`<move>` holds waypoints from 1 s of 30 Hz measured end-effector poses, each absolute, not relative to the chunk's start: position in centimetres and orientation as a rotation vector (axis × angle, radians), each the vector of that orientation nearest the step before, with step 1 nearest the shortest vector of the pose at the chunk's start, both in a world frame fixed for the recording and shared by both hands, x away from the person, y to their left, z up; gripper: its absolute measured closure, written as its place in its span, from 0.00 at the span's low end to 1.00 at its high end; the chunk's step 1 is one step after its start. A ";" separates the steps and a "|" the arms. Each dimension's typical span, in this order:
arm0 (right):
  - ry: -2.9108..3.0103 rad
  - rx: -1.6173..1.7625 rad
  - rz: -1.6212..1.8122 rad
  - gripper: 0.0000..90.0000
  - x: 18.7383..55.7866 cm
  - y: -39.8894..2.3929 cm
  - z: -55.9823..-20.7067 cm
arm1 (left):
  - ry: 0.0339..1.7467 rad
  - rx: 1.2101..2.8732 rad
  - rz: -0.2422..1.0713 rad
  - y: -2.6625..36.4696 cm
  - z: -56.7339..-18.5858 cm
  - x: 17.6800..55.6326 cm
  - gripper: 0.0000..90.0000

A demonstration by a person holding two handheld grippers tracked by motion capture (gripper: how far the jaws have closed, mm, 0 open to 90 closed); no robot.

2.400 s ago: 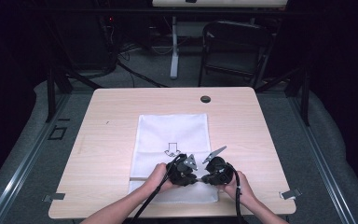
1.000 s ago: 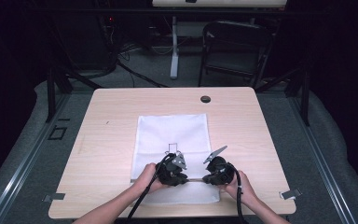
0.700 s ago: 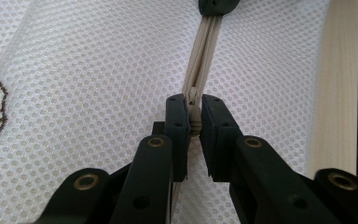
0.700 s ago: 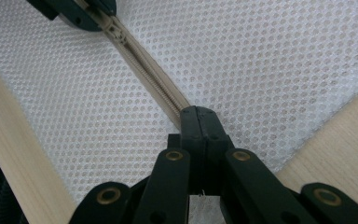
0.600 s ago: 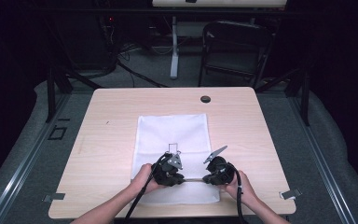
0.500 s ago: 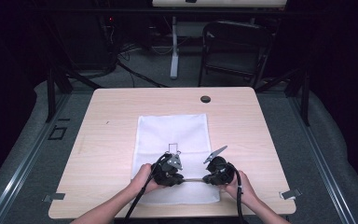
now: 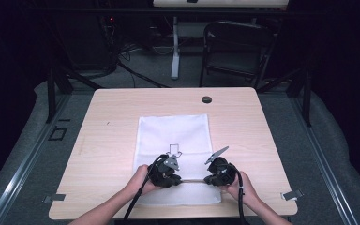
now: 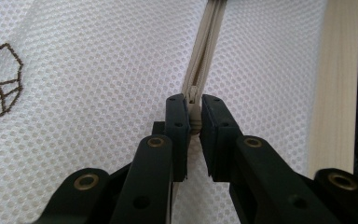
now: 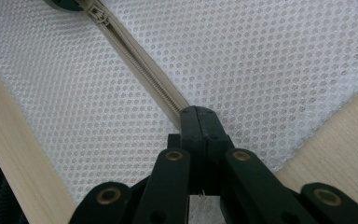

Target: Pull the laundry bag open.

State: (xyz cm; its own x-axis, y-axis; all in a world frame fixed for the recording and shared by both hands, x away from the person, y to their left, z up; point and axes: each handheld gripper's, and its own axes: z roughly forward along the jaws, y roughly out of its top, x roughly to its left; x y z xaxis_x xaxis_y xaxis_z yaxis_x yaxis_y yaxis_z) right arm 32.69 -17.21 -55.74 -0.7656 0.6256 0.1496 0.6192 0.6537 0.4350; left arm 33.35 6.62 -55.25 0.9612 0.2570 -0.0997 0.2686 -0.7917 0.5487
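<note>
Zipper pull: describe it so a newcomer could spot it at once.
On the wooden table lies a white mesh bag; a beige zipper runs along its near edge. The zipper pull is the small beige tab pinched between the left gripper jaws, unlike the flat toothed tape around it.

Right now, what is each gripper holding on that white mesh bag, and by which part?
The left gripper pinches the beige zipper slider of the white mesh bag. The right gripper clamps the beige zipper tape near its end.
</note>
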 end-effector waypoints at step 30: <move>2.849 1.071 0.733 1.00 32.7 -17.3 -55.7 | 0.409 2.514 -0.026 8.6 -55.1 33.0 0.91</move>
State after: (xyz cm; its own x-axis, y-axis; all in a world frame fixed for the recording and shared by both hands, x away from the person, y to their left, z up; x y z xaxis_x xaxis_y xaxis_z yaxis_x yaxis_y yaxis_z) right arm 32.72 -17.28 -55.71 -0.7660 0.6250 0.1501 0.6199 0.6566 0.4297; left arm 32.99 8.64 -55.09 0.9527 0.2840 -0.1079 0.2952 -0.7816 0.5494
